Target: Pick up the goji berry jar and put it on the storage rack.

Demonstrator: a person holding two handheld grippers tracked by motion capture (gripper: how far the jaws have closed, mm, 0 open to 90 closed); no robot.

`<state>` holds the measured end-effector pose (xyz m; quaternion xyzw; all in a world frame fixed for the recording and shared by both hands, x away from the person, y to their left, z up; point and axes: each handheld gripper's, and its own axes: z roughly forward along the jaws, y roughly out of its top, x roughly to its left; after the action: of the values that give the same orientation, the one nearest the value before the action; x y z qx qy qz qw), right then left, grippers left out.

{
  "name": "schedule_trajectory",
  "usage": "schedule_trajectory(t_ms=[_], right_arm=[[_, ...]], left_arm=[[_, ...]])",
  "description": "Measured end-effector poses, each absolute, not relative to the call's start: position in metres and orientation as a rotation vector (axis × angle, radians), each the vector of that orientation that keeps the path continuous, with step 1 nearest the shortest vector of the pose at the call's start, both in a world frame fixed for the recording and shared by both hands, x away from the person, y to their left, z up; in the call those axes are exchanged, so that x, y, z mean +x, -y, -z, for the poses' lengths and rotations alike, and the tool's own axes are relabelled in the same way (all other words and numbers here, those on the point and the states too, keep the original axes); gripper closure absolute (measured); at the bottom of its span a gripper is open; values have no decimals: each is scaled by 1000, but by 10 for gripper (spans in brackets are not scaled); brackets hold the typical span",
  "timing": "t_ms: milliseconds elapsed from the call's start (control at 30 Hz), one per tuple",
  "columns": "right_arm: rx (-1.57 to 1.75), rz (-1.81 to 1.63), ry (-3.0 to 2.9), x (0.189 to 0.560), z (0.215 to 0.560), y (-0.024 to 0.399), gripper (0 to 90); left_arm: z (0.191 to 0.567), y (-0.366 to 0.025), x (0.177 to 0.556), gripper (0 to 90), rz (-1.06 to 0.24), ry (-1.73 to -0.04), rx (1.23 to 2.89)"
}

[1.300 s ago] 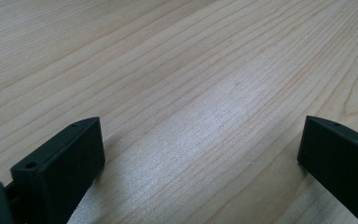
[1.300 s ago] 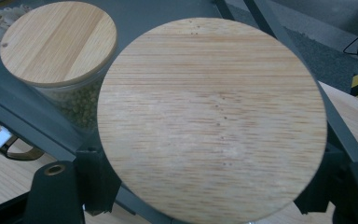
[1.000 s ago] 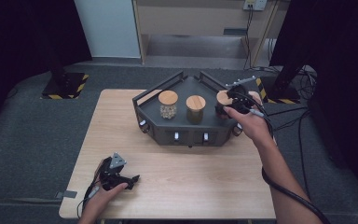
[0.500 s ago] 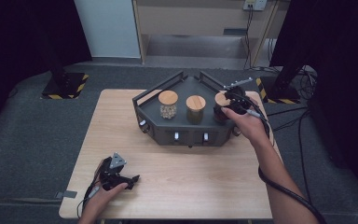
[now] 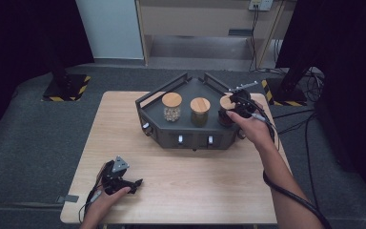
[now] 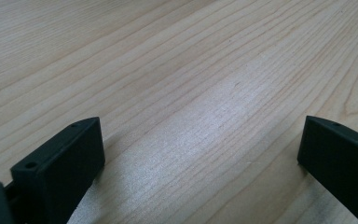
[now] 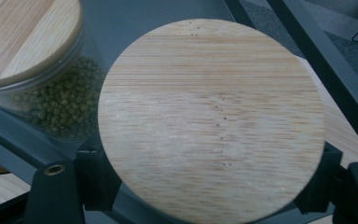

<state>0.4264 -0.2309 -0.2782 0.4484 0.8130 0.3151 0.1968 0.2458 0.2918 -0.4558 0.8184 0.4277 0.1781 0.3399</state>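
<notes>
Right tool (image 5: 232,106) edged in, clamping round lid (image 7: 212,121), jar beneath hidden

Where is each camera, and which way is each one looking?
High view: sits above the person's side, looks forward and down on the table and dark tray of three jars; both forearms, left gripper, right gripper.
Left gripper view: rides the left gripper, looks along bare wood; its two black jaws stand wide apart.
Right gripper view: rides the right gripper, looks down on the wooden lid clamped between its jaws; green-bean jar beside.
Shared: high and right gripper views both show that lid.
</notes>
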Motion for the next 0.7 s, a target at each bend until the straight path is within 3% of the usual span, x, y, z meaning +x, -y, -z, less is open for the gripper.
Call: schedule_trajectory(t_ms=[700], right_arm=[[1281,-931,-2250,425,292,235,259]], left_arm=[[456,-292,246,0,-462,-1114,2130]])
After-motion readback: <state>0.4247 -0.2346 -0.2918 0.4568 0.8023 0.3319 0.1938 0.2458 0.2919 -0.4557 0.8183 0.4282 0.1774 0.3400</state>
